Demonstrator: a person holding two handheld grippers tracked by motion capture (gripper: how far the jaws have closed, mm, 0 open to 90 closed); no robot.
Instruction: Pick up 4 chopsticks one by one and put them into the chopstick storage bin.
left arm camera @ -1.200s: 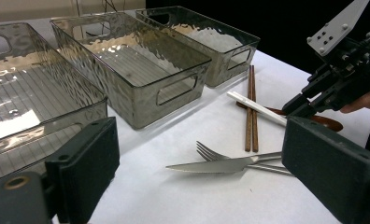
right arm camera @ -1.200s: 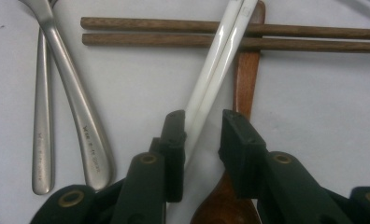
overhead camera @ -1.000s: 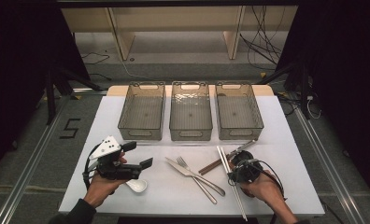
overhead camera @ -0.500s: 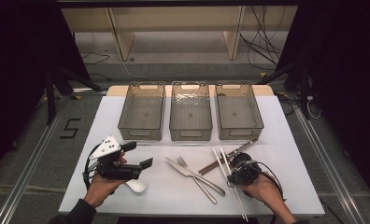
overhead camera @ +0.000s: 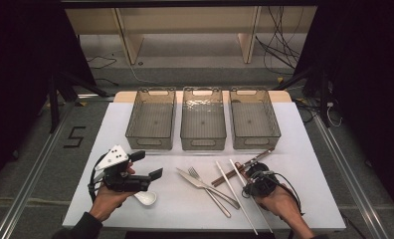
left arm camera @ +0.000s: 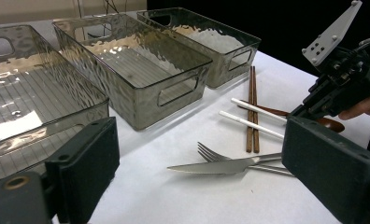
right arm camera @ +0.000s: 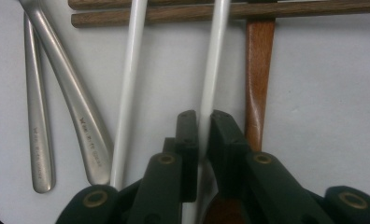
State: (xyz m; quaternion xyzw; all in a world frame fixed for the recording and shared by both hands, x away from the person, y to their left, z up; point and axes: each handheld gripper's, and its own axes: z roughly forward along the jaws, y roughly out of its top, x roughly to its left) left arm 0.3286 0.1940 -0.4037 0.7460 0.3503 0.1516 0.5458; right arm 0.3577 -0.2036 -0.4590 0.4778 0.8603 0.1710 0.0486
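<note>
Right tongs [right arm camera: 199, 123]: jaws have just been closing, now pinching one white chopstick [right arm camera: 212, 70], seemingly flat on the desk [overhead camera: 304, 164].
Left tongs [left arm camera: 197, 186]: spread, empty, beside the bins.
Second white chopstick [right arm camera: 129, 84]: lies just alongside.

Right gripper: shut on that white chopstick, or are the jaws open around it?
Shut on it. In the right gripper view the right gripper has just been closing, and both pads now press the white chopstick between them.
</note>
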